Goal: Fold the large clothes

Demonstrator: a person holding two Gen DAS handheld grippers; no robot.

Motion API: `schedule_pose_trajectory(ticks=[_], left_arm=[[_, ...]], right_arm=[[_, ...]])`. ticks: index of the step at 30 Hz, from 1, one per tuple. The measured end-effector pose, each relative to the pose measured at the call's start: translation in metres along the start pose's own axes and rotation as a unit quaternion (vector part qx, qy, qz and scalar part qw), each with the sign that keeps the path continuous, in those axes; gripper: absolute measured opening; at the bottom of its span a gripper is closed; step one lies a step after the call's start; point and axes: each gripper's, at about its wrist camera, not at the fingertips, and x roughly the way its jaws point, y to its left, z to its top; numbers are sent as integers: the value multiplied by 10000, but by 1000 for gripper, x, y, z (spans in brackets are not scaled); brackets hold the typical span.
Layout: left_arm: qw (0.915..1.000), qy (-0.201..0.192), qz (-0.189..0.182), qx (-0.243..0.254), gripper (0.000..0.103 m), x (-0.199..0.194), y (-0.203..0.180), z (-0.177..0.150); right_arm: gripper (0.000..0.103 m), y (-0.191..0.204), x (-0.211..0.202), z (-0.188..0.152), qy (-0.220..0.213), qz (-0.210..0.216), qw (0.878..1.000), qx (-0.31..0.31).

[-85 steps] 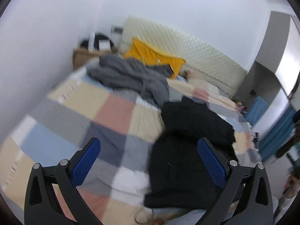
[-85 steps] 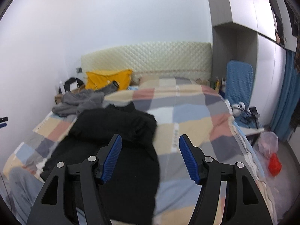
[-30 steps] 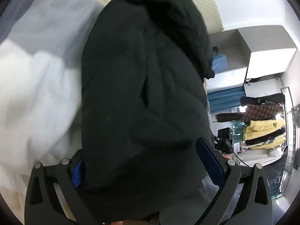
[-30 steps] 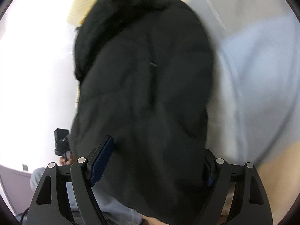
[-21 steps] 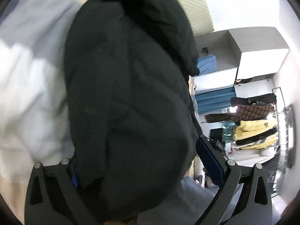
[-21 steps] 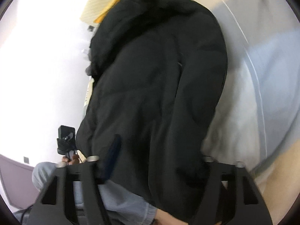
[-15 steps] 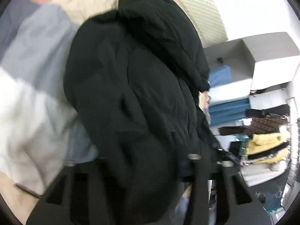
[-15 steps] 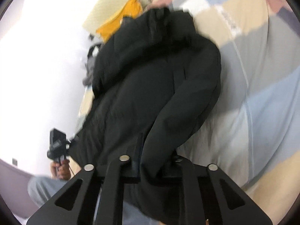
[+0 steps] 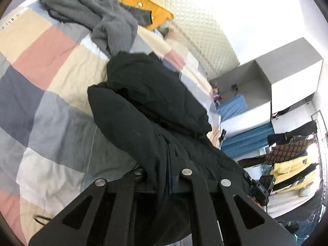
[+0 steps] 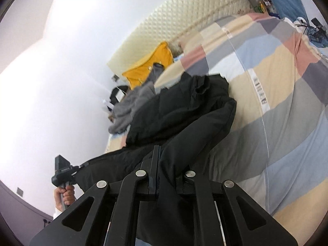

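The black padded jacket point(image 9: 143, 110) hangs from both claws, trailing ahead onto the checked pastel bedspread point(image 9: 51, 65). The left claw point(image 9: 167, 176) and right claw point(image 10: 156, 176) have just closed, each pinching its hem. Beyond lies a grey fleece garment point(image 9: 98, 14).

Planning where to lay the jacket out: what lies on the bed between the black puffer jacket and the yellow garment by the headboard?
A crumpled grey fleece garment lies between them, seen best in the left wrist view.

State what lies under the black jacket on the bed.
Under the black jacket lies the patchwork quilt; the patches beneath it are hidden. Both claws pinch its near hem.
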Motion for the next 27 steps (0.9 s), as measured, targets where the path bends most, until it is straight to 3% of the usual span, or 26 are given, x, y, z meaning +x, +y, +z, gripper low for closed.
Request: schedule_pose_trajectory(ticks=[6,11,16,21,25,27], left_arm=[[9999,-65,-111,28,4,-23,-11,4],[9998,38,44,209,4,-45,-17,-2],[9983,105,-56,563,4,-63,-18,-19],[9982,454,-267,291,4,-47,10,-37],[9978,610,-143,203,4,-28,17,-30],[9974,688,-132,183,4,-19,17,-27]], right_arm=[[6,19,-30,11,31,-27,10000,-69],[6,34,-54,-3,94,-19,9996,-279],[6,48,-92,-26,-64,-79,9986,-518],[5,31,-105,-33,-232,23,9994,-262],[4,12,-105,-16,-451,-58,9988,-182],[4,0,-98,-12,-333,-134,9993,-97]])
